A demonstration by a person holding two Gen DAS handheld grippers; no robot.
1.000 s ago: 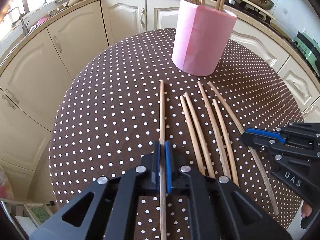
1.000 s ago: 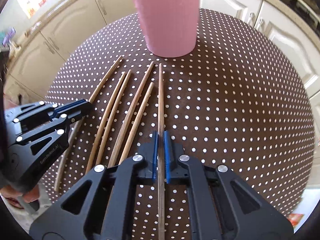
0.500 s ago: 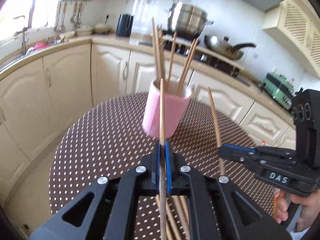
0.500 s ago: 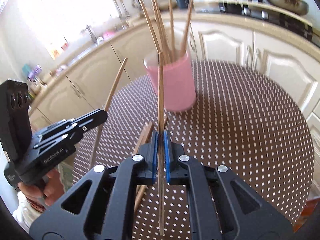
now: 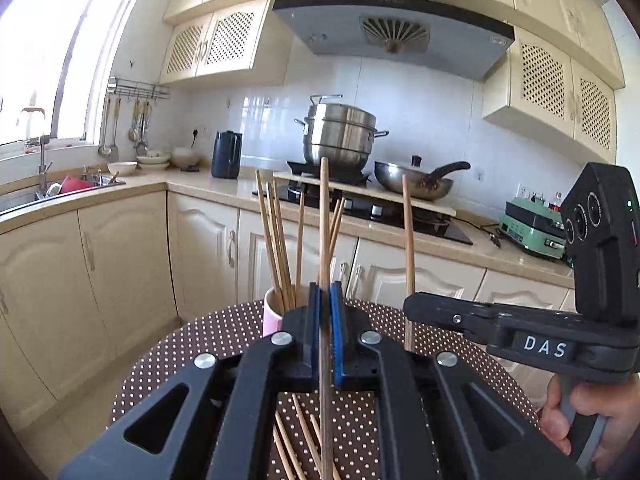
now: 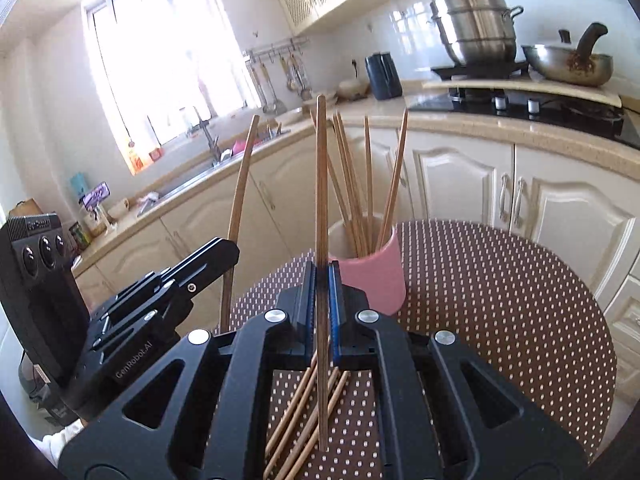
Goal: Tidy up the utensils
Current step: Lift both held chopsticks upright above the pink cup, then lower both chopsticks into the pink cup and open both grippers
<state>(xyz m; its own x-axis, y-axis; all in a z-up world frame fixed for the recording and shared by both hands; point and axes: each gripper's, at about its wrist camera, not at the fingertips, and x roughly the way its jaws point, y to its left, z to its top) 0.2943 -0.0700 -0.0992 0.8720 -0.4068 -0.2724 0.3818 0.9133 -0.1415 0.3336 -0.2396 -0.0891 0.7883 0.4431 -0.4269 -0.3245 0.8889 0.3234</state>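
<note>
A chopstick (image 5: 324, 216) is being clamped upright between the shut jaws of the left gripper (image 5: 325, 316). A second chopstick (image 6: 321, 184) is being pinched the same way by the closed right gripper (image 6: 321, 300). Both are being held above the dotted table (image 6: 500, 300). The pink cup (image 6: 376, 280), already holding chopsticks, is being seen at 1 o'clock of the right gripper. Four loose chopsticks (image 6: 304, 412) are being left lying on the table at 6 o'clock.
</note>
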